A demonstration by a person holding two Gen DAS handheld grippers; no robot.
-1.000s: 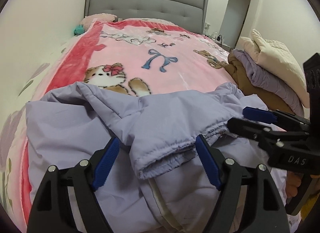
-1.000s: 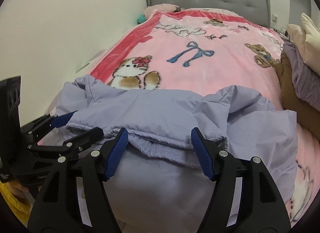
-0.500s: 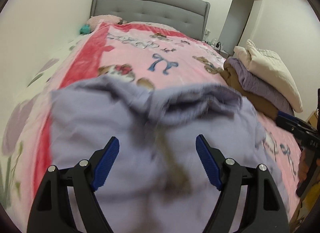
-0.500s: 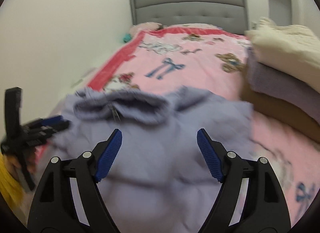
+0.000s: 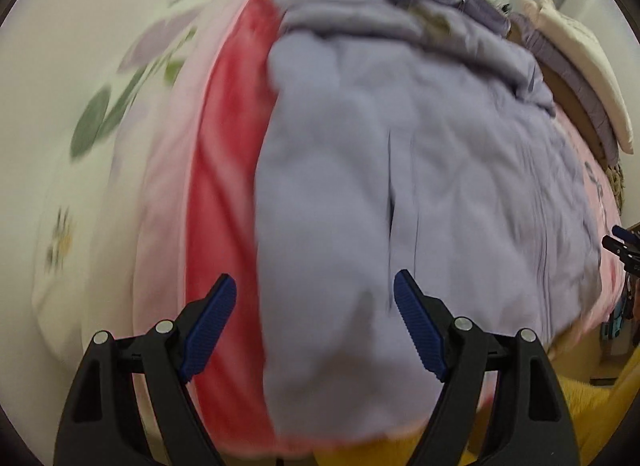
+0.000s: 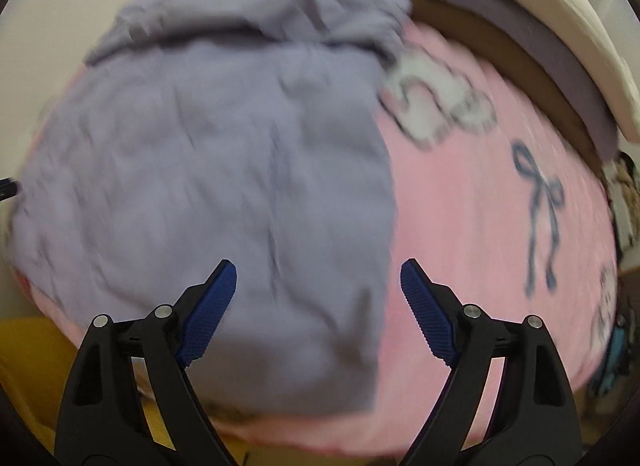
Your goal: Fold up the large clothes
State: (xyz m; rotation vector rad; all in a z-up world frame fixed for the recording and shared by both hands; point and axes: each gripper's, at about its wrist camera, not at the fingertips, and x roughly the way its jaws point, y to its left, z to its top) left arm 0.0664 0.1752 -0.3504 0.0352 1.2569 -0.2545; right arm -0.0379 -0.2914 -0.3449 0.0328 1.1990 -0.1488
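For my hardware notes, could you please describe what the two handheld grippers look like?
Both match: the left gripper and right gripper have black, angular plastic arms with cut-out slots and silver rivets. Their fingers carry ribbed blue pads. No cables, lettering or sleeves are visible.

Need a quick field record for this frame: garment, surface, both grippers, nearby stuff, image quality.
garment: lavender jacket, spread on the bed, upper part bunched at the far end
surface: pink blanket with a blue bow print, red band along its left side
left gripper: open, empty, over the jacket's near left edge
right gripper: open, empty, over the jacket's near right edge
nearby: stack of folded clothes at the bed's right side, cream piece on top
image quality: both views motion-blurred; fine detail unreadable
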